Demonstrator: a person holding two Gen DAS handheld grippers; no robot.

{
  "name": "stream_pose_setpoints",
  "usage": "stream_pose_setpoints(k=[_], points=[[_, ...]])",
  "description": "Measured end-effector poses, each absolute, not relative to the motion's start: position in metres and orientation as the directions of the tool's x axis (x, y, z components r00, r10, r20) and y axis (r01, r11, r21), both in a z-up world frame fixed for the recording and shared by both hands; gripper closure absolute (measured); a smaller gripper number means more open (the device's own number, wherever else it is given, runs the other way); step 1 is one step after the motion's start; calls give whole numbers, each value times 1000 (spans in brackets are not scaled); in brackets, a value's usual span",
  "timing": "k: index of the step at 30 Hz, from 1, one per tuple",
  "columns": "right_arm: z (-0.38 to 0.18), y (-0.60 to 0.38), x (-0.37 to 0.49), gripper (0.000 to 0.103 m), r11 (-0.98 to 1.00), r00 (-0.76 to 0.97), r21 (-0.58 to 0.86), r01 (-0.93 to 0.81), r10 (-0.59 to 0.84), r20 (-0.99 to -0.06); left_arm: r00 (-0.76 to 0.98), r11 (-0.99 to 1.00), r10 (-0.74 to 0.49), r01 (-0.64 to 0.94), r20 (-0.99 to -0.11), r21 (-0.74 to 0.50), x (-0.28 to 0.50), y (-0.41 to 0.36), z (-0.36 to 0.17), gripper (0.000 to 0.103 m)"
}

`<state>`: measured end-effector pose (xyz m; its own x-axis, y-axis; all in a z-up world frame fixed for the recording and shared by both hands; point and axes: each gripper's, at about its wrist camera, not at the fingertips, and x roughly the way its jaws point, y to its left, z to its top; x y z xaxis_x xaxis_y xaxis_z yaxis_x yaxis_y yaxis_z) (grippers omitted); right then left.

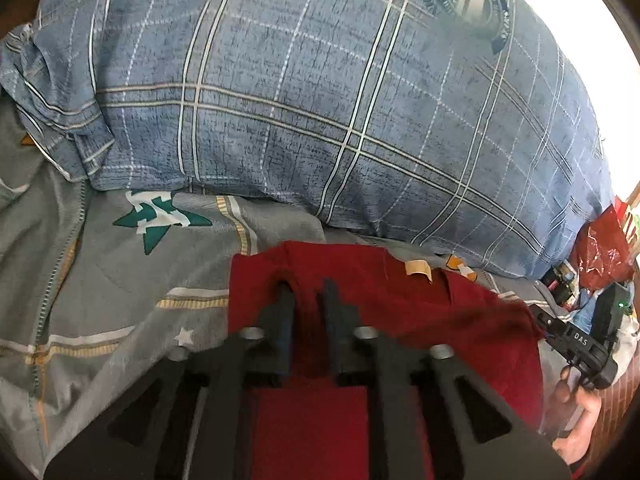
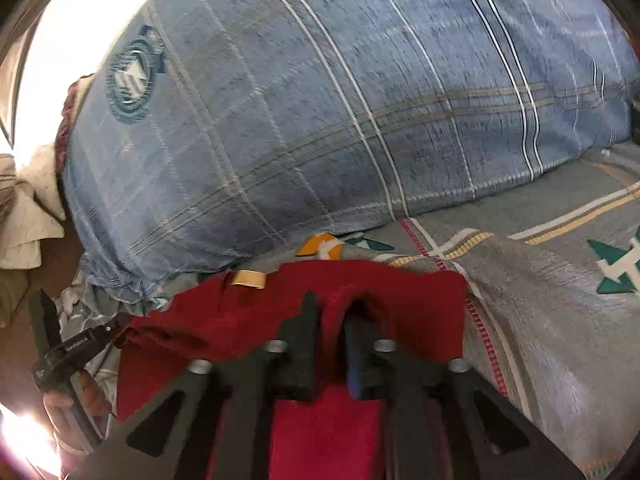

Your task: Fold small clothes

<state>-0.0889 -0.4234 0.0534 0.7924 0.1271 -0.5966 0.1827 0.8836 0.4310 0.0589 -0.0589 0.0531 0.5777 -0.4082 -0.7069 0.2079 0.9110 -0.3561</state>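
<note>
A dark red garment [image 1: 420, 312] [image 2: 224, 320] with a tan neck label [image 1: 418, 270] [image 2: 249, 279] lies on the grey star-print bedsheet [image 1: 120, 280] [image 2: 540, 320]. Its far edge is stretched between the two grippers. My left gripper [image 1: 307, 282] stands a little apart at the garment's left corner. A loose fold of red cloth runs between its fingers and drapes over the left one. My right gripper [image 2: 334, 302] is at the right corner in the same way, with cloth humped over its right finger. Neither pair of pads visibly pinches the fabric.
A big blue plaid pillow [image 1: 320, 100] [image 2: 320, 120] lies just beyond the garment. A red plastic bag [image 1: 600, 248] and small items sit at the bedside. Pale crumpled cloth [image 2: 28, 220] lies off the other side. A person's hand [image 1: 576, 408] holds the right tool.
</note>
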Motion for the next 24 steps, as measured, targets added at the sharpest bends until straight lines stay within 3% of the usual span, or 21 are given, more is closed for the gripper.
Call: stream_pose_setpoints(k=[1, 3, 4, 7, 9, 13, 19, 24], points=[[51, -427, -86, 70, 879, 786, 436, 192, 129, -605, 569, 906, -419, 208, -708, -369, 60, -58, 53, 56], [58, -432, -90, 53, 872, 798, 443, 206, 112, -592, 617, 922, -378, 187, -690, -338, 53, -55, 62, 28], [63, -435, -96, 33, 872, 813, 433, 230, 72, -577, 650, 929, -362, 191, -668, -318, 48, -54, 68, 26], [81, -449, -120, 30, 849, 865, 469, 243, 29, -501, 689, 933, -354, 217, -632, -286, 37, -56, 83, 25], [87, -445, -127, 35, 859, 877, 471, 199, 58, -476, 681, 930, -365, 227, -635, -290, 36, -62, 81, 25], [82, -403, -106, 64, 940, 824, 324, 107, 98, -558, 638, 946, -323, 242, -699, -216, 41, -84, 59, 25], [35, -394, -58, 65, 965, 727, 188, 183, -4, -687, 568, 976, -193, 193, -800, -99, 58, -95, 13, 24], [30, -408, -57, 64, 950, 746, 237, 204, 6, -665, 546, 974, -220, 169, -808, -151, 66, -87, 5, 21]])
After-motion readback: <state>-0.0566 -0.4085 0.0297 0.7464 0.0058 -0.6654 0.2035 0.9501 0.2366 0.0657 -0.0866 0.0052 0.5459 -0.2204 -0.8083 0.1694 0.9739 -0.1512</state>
